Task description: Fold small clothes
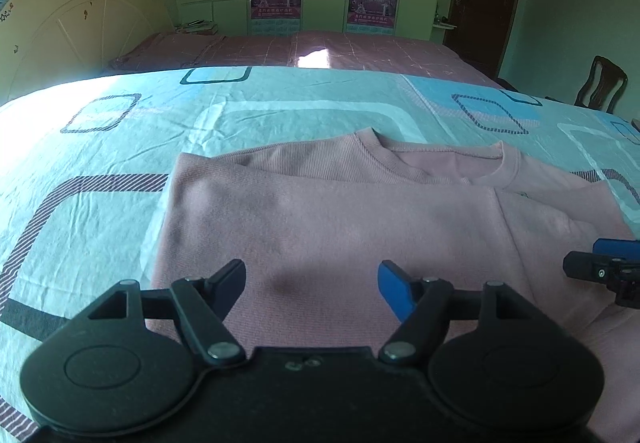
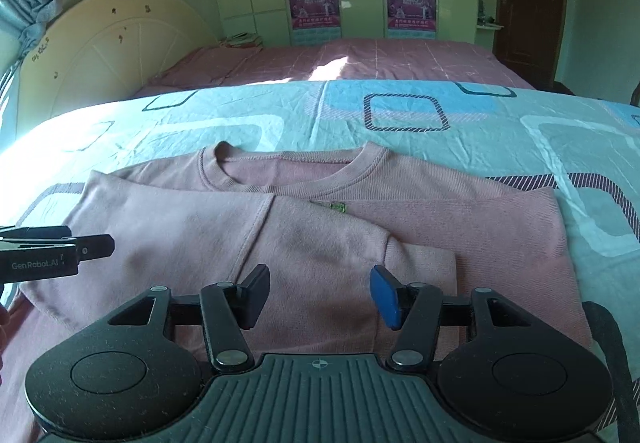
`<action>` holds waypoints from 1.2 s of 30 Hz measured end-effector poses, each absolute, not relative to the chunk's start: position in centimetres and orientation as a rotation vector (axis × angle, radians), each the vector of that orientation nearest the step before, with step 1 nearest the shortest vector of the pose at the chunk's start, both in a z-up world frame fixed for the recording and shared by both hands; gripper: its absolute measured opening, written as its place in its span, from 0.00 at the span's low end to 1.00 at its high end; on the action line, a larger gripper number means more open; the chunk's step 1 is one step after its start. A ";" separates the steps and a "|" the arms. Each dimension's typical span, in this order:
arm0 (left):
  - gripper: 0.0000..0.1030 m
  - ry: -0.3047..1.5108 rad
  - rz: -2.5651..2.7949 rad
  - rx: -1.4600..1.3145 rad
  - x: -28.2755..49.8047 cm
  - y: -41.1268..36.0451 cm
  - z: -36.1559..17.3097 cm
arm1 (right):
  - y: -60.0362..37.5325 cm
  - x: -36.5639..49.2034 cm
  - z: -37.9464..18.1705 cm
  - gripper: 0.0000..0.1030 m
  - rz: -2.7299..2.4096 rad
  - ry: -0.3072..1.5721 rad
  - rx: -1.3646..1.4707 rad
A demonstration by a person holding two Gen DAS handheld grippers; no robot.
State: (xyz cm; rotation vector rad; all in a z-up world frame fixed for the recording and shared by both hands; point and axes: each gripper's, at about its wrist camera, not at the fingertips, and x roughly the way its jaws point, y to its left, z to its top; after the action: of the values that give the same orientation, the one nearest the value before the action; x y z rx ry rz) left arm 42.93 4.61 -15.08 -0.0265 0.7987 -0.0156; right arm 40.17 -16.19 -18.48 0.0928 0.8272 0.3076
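Now, with the pink top [image 2: 320, 235] lying flat on the blue patterned sheet [image 2: 480, 131], sleeves already folded inward, and your left gripper [image 1: 312, 279] and right gripper [image 2: 320, 287] both spread wide and empty above its hem, pinch both bottom corners evenly before lifting toward the collar.

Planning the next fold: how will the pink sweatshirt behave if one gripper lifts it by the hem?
The pink sweatshirt is probably floppy: its folded sleeves lie flat. It looks thickish, so likely weighty enough to sag. The knit should grip, not slip, between open right gripper pads.
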 end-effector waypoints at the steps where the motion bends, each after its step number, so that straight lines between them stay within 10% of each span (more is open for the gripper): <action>1: 0.70 0.804 -0.016 -0.023 42.6 4.5 -15.3 | -16.1 39.9 -18.9 0.55 0.317 0.843 0.075; 36: 0.75 0.843 0.067 -0.005 37.8 3.7 -15.8 | -20.8 36.2 -18.7 0.55 0.297 0.859 0.091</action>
State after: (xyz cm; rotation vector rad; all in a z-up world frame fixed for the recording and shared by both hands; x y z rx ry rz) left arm 37.85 3.75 -15.81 -0.0054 0.8430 0.0668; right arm 36.25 -20.83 -18.67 0.0910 0.8587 0.2975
